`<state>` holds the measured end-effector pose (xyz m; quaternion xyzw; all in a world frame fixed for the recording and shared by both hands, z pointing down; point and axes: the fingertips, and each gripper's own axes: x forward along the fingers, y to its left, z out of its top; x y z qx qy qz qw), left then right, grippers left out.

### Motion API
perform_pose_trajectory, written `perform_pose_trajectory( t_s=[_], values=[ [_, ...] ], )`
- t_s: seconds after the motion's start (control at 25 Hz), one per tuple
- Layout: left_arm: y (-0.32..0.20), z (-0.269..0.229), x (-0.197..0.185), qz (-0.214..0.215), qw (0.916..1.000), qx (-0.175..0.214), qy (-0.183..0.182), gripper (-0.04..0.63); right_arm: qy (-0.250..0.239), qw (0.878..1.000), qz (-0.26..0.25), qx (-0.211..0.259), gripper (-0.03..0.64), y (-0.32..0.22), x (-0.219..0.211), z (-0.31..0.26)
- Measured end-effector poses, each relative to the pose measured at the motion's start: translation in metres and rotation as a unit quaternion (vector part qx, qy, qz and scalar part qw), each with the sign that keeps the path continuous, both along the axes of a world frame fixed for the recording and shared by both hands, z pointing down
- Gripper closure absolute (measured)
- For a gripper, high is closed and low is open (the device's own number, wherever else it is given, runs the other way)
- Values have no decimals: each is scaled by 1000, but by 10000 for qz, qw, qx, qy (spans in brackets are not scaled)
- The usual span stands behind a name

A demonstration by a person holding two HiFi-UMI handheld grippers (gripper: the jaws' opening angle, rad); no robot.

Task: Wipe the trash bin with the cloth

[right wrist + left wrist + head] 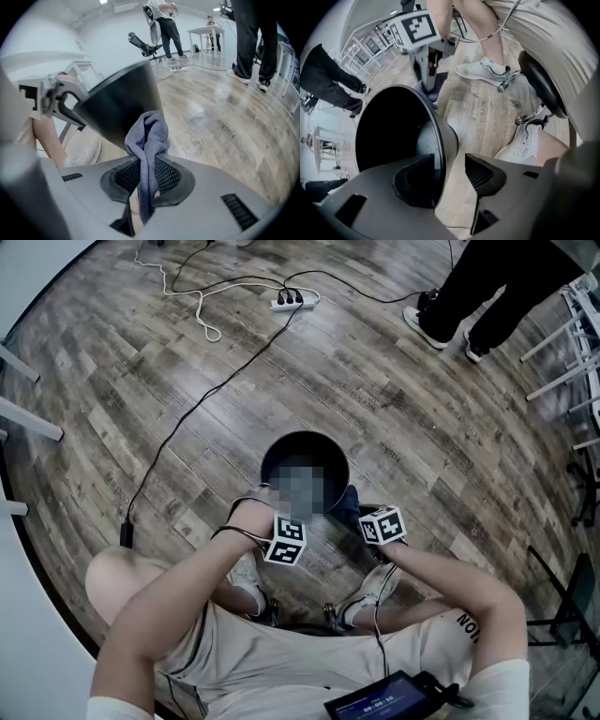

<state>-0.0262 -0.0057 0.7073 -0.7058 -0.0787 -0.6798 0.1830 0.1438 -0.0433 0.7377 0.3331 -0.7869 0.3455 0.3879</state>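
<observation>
- Plank floor (187, 409) lay open around the upright black bin (270, 454), which stood just ahead of the seated person's shoes.
- Left gripper (450, 161) pointed down, jaws released and apart, straddling the bin's near rim: 1 jaw inside, 1 outside, with a gap at the outer pad.
- Right gripper (147, 177) was clenched on the cloth (149, 136), bunched close against the bin's outer wall; contact unclear.
- Judged: the cloth hand sat nearer the wall, with free floor to its right.
</observation>
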Motion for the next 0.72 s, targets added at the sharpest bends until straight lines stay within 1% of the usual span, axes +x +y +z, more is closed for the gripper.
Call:
perform_pose_trajectory(
  t_s=[0.12, 0.16, 0.2, 0.32, 0.4, 0.48, 0.6, 0.72],
  values=[
    [-5, 3, -1, 310, 9989, 341, -113, 402, -273, 9989, -139, 341, 552, 14, -5, -50],
    [-6, 3, -1, 365, 9983, 426, -131, 457, -336, 9984, -178, 409, 552, 18, -8, -65],
    [-7, 3, 0, 372, 9982, 447, -142, 504, -392, 9979, -207, 464, 552, 22, -12, -79],
    [-6, 3, 0, 276, 9988, 354, -200, 508, -474, 9963, -285, 655, 552, 26, -23, -106],
    [-4, 3, 0, 243, 9990, 315, -214, 511, -444, 9959, -333, 721, 552, 23, -30, -109],
    [0, 2, 4, 248, 9991, 300, -180, 517, -372, 9965, -336, 666, 552, 20, -33, -101],
    [8, 0, 15, 304, 9992, 232, -64, 532, -298, 9979, -290, 495, 552, 15, -34, -88],
    [17, -3, 24, 304, 9995, 96, 79, 552, -210, 9979, -374, 481, 552, 8, -38, -77]
  ],
)
